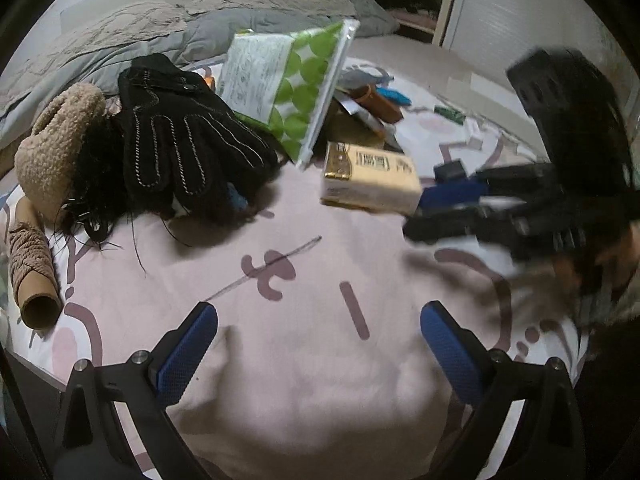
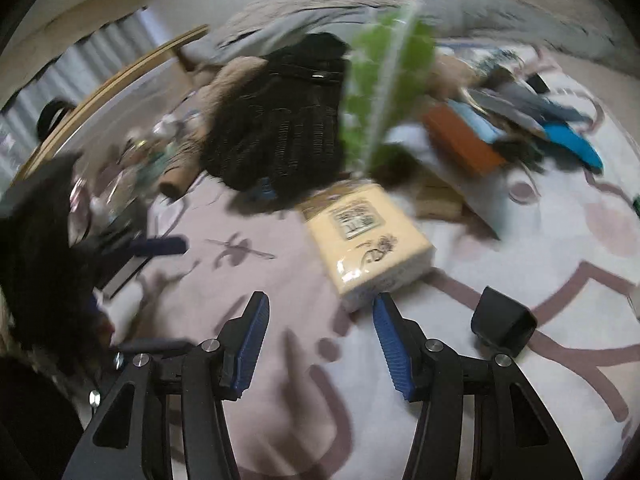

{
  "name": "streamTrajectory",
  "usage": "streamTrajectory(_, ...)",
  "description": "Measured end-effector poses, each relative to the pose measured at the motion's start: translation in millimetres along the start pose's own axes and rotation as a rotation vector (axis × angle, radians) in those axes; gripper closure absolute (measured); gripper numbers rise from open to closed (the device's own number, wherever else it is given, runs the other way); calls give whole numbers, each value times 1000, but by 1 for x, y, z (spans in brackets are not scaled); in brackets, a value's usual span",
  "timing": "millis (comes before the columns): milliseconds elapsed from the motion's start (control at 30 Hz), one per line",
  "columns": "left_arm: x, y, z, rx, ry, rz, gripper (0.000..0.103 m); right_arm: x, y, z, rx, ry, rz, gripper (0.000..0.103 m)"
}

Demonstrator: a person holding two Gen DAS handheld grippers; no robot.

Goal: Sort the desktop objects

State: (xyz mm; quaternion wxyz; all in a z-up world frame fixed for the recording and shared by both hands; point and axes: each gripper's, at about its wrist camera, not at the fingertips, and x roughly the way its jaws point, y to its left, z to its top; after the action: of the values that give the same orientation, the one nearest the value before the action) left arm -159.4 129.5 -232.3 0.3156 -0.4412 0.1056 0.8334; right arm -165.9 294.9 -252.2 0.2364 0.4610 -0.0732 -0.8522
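Surface: pale pink patterned bed sheet [image 1: 304, 360]; grey quilted duvet [image 1: 132, 36] along its far edge.
Left claw [image 1: 318, 344]: spread, empty.
Right claw [image 2: 320, 332]: spread, empty, beside cream wrapped tissue pack [image 2: 368, 240].

Left hand-held gripper [image 1: 319, 344] black-framed, blue textured pads, silver screws, right hand-held gripper [image 2: 320, 334] alike

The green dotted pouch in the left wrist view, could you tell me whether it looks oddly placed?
Yes. The green dotted pouch stands tilted on one corner, propped against the clutter behind it rather than lying flat. Its lower corner hangs just above the tissue pack, so it looks likely to tip.
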Motion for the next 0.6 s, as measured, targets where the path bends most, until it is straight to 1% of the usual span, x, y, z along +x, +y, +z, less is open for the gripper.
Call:
streamTrajectory(33, -5, 0, -2, -7, -7, -2, 2, -6, -1, 1, 8, -20, -7, 48)
streamTrajectory(133, -6, 5, 2, -35, -24, -13, 3, -22, -15, 5, 85, -85, -31, 49)
streamTrajectory(167, -4, 6, 4, -40, -26, -16, 5, -27, -21, 5, 112, -106, -41, 58)
streamTrajectory(200, -1, 4, 6, -45, -28, -18, 6, -31, -28, 7, 136, -123, -54, 62)
streamTrajectory(300, 2, 6, 9, -51, -37, -20, 7, -33, -46, 13, 209, -146, -99, 77)
streamTrajectory(333, 2, 6, 11, -52, -40, -24, 8, -32, -52, 15, 228, -147, -105, 79)
streamTrajectory(400, 5, 5, 14, -52, -43, -14, 23, -26, -57, 18, 246, -145, -108, 85)
streamTrajectory(467, 11, 4, 19, -45, -33, 17, 32, -21, -60, 23, 233, -138, -121, 86)
streamTrajectory(500, 13, 4, 21, -47, -29, 22, 35, -19, -61, 25, 225, -136, -127, 86)
streamTrajectory(600, 18, 9, 24, -68, -24, 27, 36, -9, -68, 34, 211, -122, -136, 88)
